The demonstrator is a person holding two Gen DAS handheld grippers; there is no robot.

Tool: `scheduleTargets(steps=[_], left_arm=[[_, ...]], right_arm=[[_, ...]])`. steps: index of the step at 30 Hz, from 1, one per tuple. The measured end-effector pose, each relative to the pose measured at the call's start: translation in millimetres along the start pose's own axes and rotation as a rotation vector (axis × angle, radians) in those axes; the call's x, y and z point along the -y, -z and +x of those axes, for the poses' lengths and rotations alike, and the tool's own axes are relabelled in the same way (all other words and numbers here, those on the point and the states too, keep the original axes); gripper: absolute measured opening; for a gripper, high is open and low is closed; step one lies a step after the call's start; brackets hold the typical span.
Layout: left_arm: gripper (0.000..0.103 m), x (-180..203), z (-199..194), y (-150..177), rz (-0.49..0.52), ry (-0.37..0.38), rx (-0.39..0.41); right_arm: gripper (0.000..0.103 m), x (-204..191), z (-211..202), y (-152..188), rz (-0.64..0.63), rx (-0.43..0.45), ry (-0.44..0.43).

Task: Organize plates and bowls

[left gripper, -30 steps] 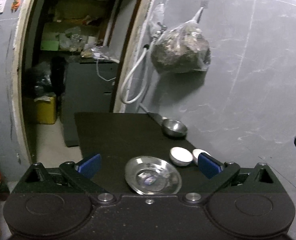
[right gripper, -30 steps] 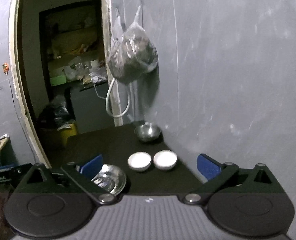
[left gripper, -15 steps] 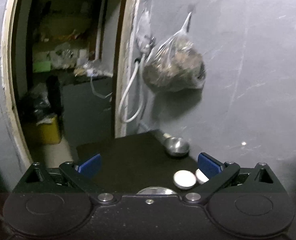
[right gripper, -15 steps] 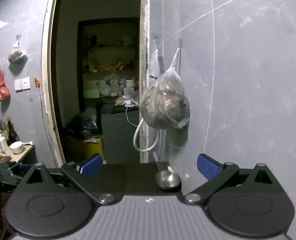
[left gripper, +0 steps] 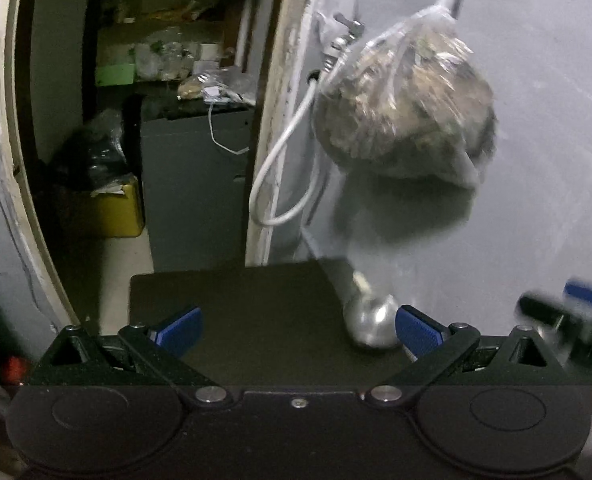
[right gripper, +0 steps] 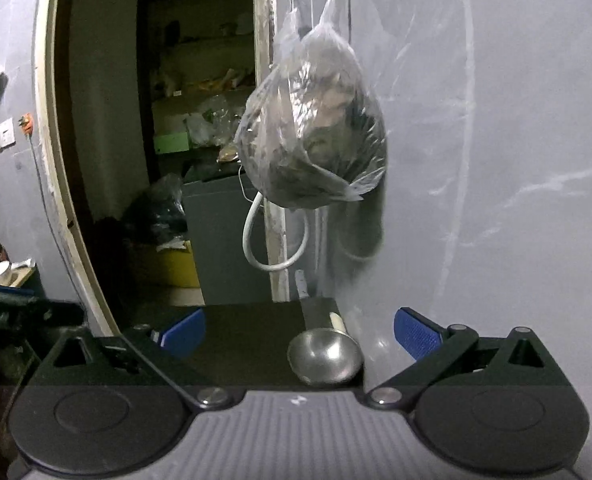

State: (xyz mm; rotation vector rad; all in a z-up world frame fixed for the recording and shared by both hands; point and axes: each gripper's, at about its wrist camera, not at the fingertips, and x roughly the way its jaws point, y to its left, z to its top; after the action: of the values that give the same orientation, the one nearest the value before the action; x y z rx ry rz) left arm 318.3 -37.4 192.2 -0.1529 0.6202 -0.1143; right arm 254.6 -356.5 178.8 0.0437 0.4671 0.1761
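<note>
A small steel bowl (left gripper: 369,322) sits at the far right corner of the dark table (left gripper: 256,304), against the grey wall. It also shows in the right wrist view (right gripper: 323,356). My left gripper (left gripper: 297,326) is open and empty, above the table's near part. My right gripper (right gripper: 299,332) is open and empty, with the steel bowl low between its fingers. The right gripper shows blurred at the right edge of the left wrist view (left gripper: 575,320). The steel plate and the two white bowls are out of view below both cameras.
A clear plastic bag (right gripper: 315,148) of dark stuff hangs on the wall above the bowl, beside a white hose loop (right gripper: 274,240). An open doorway (left gripper: 116,120) at left shows a grey cabinet (left gripper: 192,184), a yellow bin (left gripper: 112,212) and cluttered shelves.
Both grippers have tilted upward. The steel plate and the white bowls have dropped out of both views. Only the far steel bowl stays in sight. Both grippers stay open.
</note>
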Motion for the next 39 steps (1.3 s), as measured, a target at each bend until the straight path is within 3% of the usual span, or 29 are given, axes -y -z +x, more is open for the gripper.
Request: scheduleTargets(steps=[4, 7, 16, 25, 33, 35, 39], left_arm=[[0.102, 5, 34, -12, -0.044, -0.034, 0.017], [0.102, 0, 60, -8, -0.039, -0.069, -0.015], [0.102, 4, 141, 22, 0.044, -0.030, -0.130], [0.102, 22, 226, 32, 0.107, -0.029, -0.152], [0.102, 45, 296, 34, 0.135, 0.069, -0.204], [0.102, 50, 311, 37, 0.140, 0.079, -0.216], [0.101, 55, 333, 40, 0.122, 0.062, -0.232]], right_arm=[[0.103, -6, 35, 11, 0.020, 0.020, 0.005], [0.103, -6, 56, 31, 0.029, 0.020, 0.026], [0.102, 13, 117, 93, 0.152, -0.099, 0.056], [0.088, 33, 177, 131, 0.290, -0.147, 0.072], [0.075, 51, 222, 146, 0.406, -0.161, 0.131], [0.068, 52, 233, 148, 0.405, -0.171, 0.138], [0.067, 51, 248, 147, 0.374, -0.184, 0.154]])
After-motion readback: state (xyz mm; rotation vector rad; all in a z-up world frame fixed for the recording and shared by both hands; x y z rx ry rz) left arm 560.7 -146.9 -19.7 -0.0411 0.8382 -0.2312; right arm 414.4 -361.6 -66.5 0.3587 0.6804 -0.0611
